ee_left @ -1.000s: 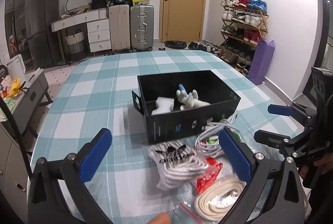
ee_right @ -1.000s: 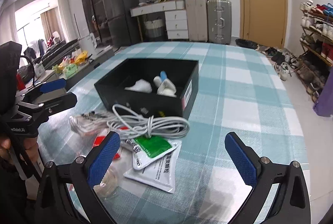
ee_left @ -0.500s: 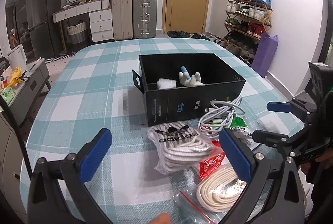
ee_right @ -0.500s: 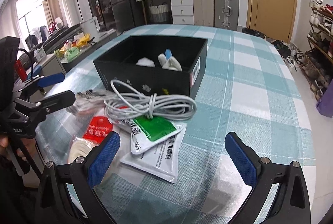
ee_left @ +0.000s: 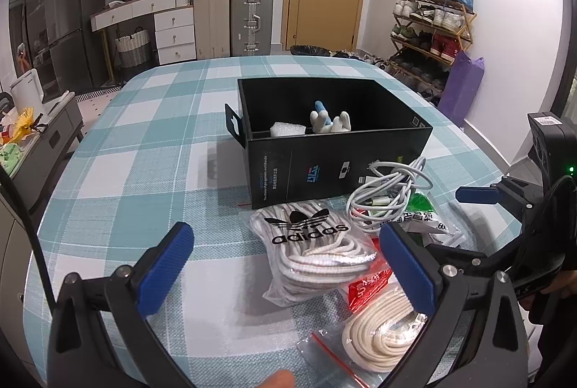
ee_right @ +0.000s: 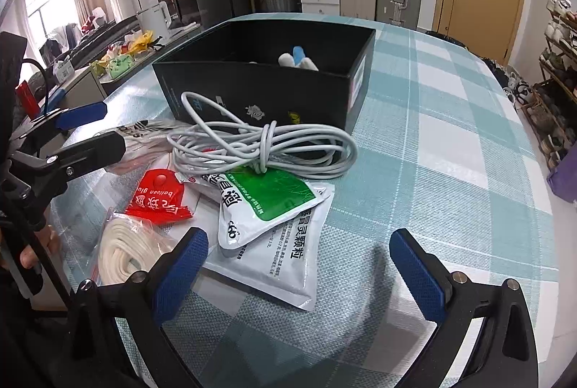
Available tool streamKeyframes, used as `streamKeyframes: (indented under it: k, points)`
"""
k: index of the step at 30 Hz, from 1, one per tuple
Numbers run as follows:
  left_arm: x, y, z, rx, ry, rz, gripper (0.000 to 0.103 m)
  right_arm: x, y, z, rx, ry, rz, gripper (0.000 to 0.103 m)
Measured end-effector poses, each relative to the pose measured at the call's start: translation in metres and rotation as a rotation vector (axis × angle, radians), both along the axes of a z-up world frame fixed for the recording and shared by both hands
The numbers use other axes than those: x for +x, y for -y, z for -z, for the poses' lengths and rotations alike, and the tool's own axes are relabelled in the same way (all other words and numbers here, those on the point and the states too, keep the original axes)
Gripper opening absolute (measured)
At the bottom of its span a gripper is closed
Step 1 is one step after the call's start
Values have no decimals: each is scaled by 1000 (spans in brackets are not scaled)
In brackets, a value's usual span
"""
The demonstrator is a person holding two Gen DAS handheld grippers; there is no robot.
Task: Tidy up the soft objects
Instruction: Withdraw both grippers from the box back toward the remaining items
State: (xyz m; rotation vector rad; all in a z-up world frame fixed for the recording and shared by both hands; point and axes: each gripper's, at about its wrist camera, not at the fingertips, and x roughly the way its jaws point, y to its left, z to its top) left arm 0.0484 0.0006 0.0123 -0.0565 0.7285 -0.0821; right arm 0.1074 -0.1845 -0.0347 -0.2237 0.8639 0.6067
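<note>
A black open box [ee_left: 324, 171] [ee_right: 259, 99] stands mid-table and holds a white glove [ee_left: 330, 122] and a white foam piece [ee_left: 287, 129]. In front of it lie a bagged white adidas rope [ee_left: 313, 254], a coiled white cable [ee_left: 387, 195] [ee_right: 263, 146], a green-and-white pouch [ee_right: 267, 204], a red packet [ee_right: 158, 197] and a bagged cream cord [ee_left: 386, 337] [ee_right: 126, 251]. My left gripper [ee_left: 285, 269] is open and empty, just above the adidas bag. My right gripper [ee_right: 299, 276] is open and empty, low over the pouches.
The table has a teal checked cloth [ee_left: 151, 179]. A low cabinet with snacks [ee_left: 21, 142] stands left of it. Suitcases [ee_left: 249, 20], drawers, a door and a shoe rack [ee_left: 429, 27] line the far walls.
Both grippers have come lower and closer to the pile in front of the box. The jaws stay open and nothing on the table has moved.
</note>
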Motion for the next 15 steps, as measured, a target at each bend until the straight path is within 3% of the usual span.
streamKeyframes:
  k: [15]
  points:
    - [3,-4,9,-13,-16,-3,103,4,12,-2,-25,-19,12,102]
